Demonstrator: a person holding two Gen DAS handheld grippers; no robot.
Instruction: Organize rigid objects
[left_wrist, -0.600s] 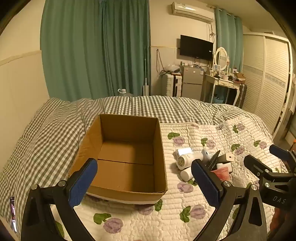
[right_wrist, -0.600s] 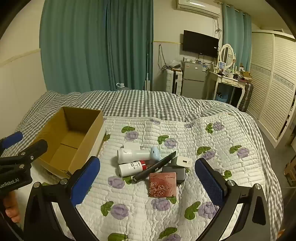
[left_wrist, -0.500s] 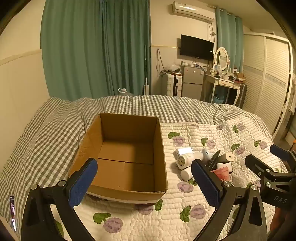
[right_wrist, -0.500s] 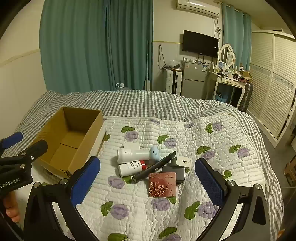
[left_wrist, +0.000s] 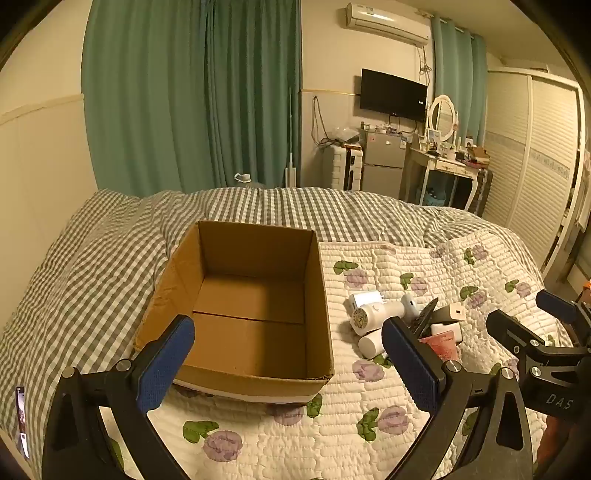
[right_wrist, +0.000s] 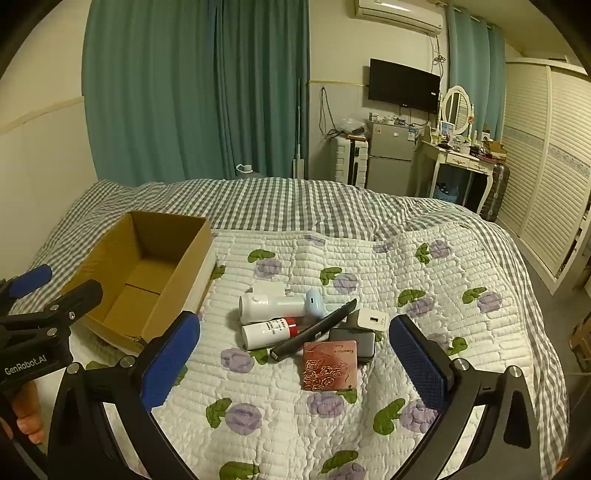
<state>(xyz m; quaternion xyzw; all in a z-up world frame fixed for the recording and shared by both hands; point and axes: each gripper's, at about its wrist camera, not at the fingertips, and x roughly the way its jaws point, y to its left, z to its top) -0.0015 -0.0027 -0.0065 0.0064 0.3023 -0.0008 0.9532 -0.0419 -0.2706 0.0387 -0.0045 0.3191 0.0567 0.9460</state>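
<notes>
Both tools wide, holding nothing: left tool (left_wrist: 286, 363) over open brown cardboard box (left_wrist: 255, 258); right tool (right_wrist: 295, 363) over clustered small items (right_wrist: 314, 332) mid-bed (right_wrist: 406, 266).

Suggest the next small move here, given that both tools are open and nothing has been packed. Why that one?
Probably lower the right tool onto the pink rose-embossed square case. It lies nearest, between the open jaws, partly atop a dark flat device, so little blocks it. The brown cardboard box is empty; the left tool hovers over it, holding nothing.

An empty cardboard box (left_wrist: 255, 310) sits on the bed (left_wrist: 369, 424); just right of the box lie small items (left_wrist: 402, 321). Left tongs (left_wrist: 286, 365) gape before it.
</notes>
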